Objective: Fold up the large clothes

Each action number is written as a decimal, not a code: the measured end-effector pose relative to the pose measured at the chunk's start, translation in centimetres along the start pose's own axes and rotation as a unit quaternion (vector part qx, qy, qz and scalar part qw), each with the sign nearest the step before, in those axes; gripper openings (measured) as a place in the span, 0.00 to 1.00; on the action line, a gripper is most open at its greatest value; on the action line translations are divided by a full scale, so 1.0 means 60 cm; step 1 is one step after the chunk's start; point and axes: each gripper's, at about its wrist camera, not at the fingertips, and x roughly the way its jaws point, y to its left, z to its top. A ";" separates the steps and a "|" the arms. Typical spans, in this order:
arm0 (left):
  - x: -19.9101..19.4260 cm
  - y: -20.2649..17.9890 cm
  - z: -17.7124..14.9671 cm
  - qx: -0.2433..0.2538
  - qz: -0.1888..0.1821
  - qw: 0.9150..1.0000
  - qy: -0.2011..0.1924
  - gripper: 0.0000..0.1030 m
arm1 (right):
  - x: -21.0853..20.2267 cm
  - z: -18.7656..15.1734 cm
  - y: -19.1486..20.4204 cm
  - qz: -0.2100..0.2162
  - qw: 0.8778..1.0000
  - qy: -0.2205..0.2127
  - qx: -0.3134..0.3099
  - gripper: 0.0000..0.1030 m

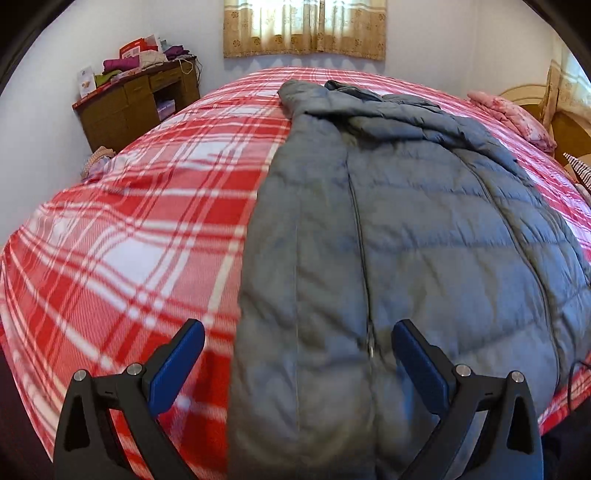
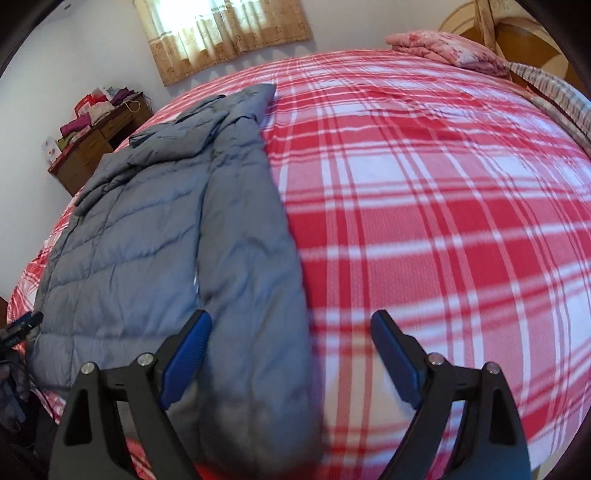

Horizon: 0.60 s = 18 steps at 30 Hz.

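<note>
A grey quilted down jacket (image 1: 406, 221) lies spread lengthwise on a bed with a red and white plaid cover (image 1: 129, 240), collar end far away and hem near me. My left gripper (image 1: 298, 332) stands open above the hem, straddling the jacket's left edge near its zipper, with nothing pressed between the blue pads. In the right wrist view the same jacket (image 2: 166, 229) fills the left side. My right gripper (image 2: 291, 325) is open over the jacket's right edge and the plaid cover (image 2: 424, 203), holding nothing.
A wooden desk (image 1: 136, 99) piled with folded clothes and boxes stands by the far left wall. Curtains (image 1: 304, 27) hang at the window behind the bed. A pink folded quilt (image 2: 447, 50) lies by the headboard at far right. The left gripper's tip (image 2: 22, 326) shows at the right view's left edge.
</note>
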 end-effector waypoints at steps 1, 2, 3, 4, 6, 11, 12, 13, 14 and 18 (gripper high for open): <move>-0.001 0.003 -0.009 -0.009 -0.005 1.000 -0.002 0.99 | -0.003 -0.009 0.000 0.000 1.000 0.001 -0.001 0.88; -0.001 0.007 -0.013 -0.017 -0.010 1.000 -0.001 0.99 | -0.005 -0.019 0.005 -0.002 1.000 0.002 -0.006 0.88; 0.001 0.010 -0.016 -0.027 -0.022 0.999 0.002 0.99 | -0.006 -0.027 0.011 -0.006 1.000 0.002 -0.013 0.88; 0.003 0.012 -0.016 -0.030 -0.031 0.999 0.004 0.99 | -0.006 -0.031 0.017 -0.009 1.000 0.002 -0.019 0.88; 0.006 0.018 -0.016 -0.037 -0.045 0.998 0.005 0.97 | -0.003 -0.038 0.027 -0.012 0.999 0.003 -0.030 0.77; -0.015 0.000 -0.016 -0.003 -0.089 0.996 -0.009 0.30 | -0.007 -0.034 0.040 0.050 0.998 0.000 -0.025 0.17; -0.024 -0.006 -0.014 0.002 -0.091 0.996 -0.013 0.21 | -0.010 -0.034 0.043 0.053 0.998 -0.005 -0.025 0.15; -0.031 -0.010 -0.012 0.007 -0.090 0.996 -0.019 0.14 | -0.016 -0.033 0.048 0.050 0.998 -0.014 -0.032 0.14; -0.041 -0.015 -0.009 0.017 -0.092 0.995 -0.026 0.12 | -0.023 -0.034 0.053 0.052 0.998 -0.021 -0.035 0.13; -0.103 -0.015 0.009 0.023 -0.114 0.991 -0.073 0.09 | -0.076 -0.022 0.058 0.078 0.994 -0.066 -0.037 0.11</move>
